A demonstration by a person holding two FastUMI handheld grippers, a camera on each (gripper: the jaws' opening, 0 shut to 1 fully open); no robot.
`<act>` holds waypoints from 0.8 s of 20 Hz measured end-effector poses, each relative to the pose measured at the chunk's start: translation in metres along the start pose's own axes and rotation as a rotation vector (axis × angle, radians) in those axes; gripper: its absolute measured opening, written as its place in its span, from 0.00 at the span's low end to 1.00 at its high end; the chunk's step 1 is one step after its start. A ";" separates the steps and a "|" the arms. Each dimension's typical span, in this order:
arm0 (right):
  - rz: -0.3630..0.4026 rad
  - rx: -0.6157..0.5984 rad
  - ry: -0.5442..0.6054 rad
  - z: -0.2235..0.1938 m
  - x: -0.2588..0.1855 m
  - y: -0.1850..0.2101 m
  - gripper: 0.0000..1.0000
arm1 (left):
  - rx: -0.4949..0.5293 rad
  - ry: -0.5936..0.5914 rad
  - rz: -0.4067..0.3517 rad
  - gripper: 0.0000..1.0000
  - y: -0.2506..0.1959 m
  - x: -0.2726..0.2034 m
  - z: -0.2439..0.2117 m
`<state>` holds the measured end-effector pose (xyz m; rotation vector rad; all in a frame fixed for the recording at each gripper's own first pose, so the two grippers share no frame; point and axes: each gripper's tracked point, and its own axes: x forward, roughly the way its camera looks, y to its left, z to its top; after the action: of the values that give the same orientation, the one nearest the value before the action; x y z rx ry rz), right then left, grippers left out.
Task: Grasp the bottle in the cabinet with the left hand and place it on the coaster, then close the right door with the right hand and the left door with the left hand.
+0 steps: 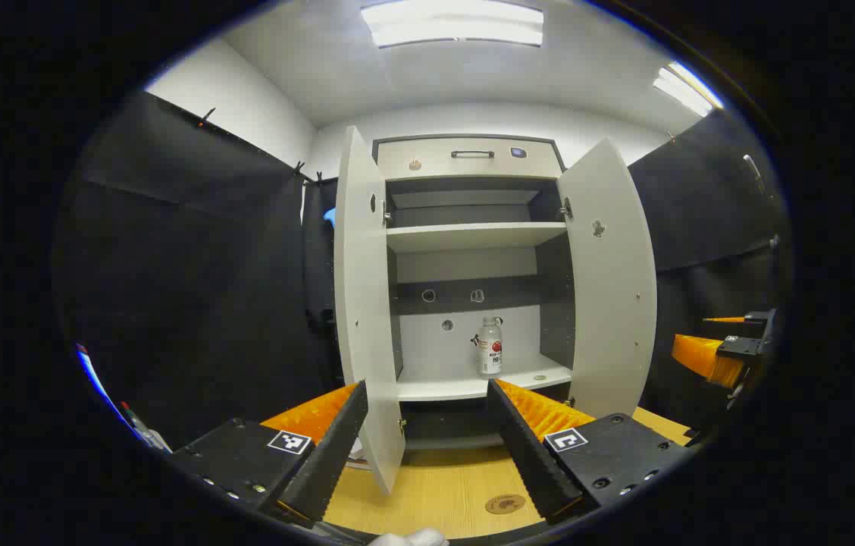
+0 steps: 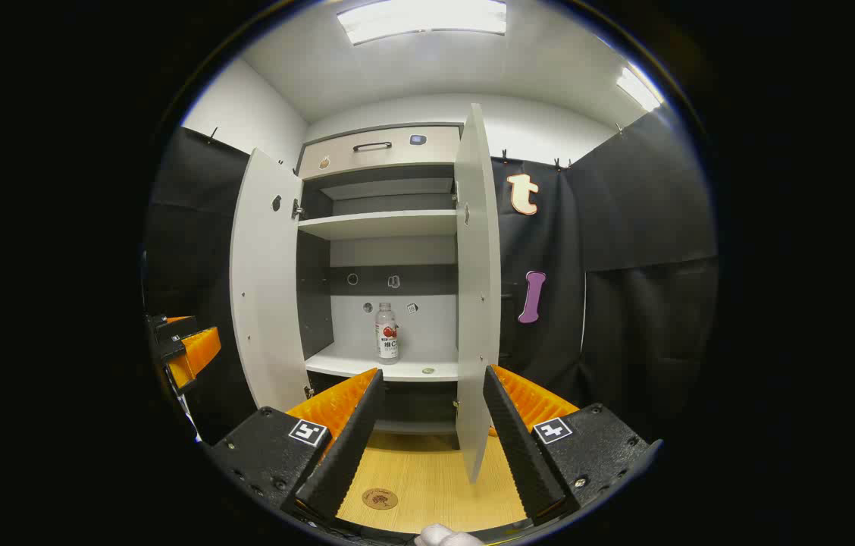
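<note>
Two doors stand wide open on the cabinet point(image 1: 471, 155), which rises off the wooden table point(image 1: 435, 493) in front of us. We see the left door point(image 1: 361, 303) swung out toward the left gripper view, its edge between that gripper's fingers in the picture; the right door point(image 1: 613, 280) is swung out likewise. In the right gripper view, the right door point(image 2: 477, 288) is edge-on to us and the left door point(image 2: 264, 288) is angled away. We count a drawer with a handle point(image 1: 472, 154) on top, then shelves below.

Bottle point(image 1: 490, 347) stands upright on the lower shelf point(image 1: 443, 387), near the back wall; same bottle point(image 2: 386, 332) in the right gripper view. Coaster point(image 1: 505, 503) lies flat on the table in front of the cabinet, also seen at point(image 2: 380, 498).

Left gripper point(image 1: 427, 394): jaws spread, nothing between them, well short of the bottle. Right gripper point(image 2: 431, 379): jaws spread too, holding nothing.
</note>
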<state>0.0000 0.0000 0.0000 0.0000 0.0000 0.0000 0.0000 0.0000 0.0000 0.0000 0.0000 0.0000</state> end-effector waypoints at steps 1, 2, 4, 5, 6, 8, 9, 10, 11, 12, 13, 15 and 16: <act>0.002 -0.003 -0.001 0.001 0.001 0.000 0.81 | 0.003 0.000 0.006 0.96 0.001 0.000 0.001; 0.005 -0.005 0.000 0.000 0.001 0.001 0.81 | 0.006 -0.002 0.011 0.96 0.002 -0.001 0.002; 0.007 -0.009 -0.002 0.000 0.002 0.002 0.81 | 0.012 -0.006 0.020 0.95 0.004 -0.002 0.002; 0.009 -0.010 -0.004 0.000 0.002 0.002 0.81 | 0.014 -0.004 0.021 0.96 0.005 -0.001 0.001; 0.009 -0.013 -0.006 0.001 0.002 0.002 0.81 | 0.013 -0.001 0.022 0.96 0.004 -0.002 0.000; 0.010 -0.020 -0.007 0.000 0.003 0.003 0.81 | 0.012 0.003 0.022 0.96 0.004 -0.002 -0.001; 0.012 -0.022 -0.007 0.000 0.003 0.005 0.81 | 0.014 0.005 0.024 0.96 0.004 -0.002 -0.002; 0.013 -0.023 -0.007 -0.002 0.004 0.005 0.81 | 0.015 0.006 0.025 0.96 0.005 -0.002 -0.002; 0.015 -0.023 -0.007 -0.001 0.005 0.005 0.81 | 0.016 0.009 0.027 0.96 0.006 -0.001 -0.004; 0.017 -0.022 -0.007 -0.002 0.006 0.006 0.81 | 0.017 0.011 0.029 0.96 0.006 -0.001 -0.004; 0.019 -0.021 -0.008 -0.002 0.007 0.006 0.81 | 0.018 0.010 0.031 0.96 0.006 0.000 -0.004; 0.021 -0.021 -0.009 -0.002 0.009 0.005 0.81 | 0.022 0.011 0.038 0.96 0.006 0.005 -0.006; 0.022 -0.020 -0.008 -0.002 0.012 0.005 0.81 | 0.023 0.014 0.035 0.96 0.005 0.008 -0.007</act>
<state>0.0117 0.0050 -0.0019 -0.0196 -0.0083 0.0223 0.0082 0.0052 -0.0074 0.0226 0.0142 0.0350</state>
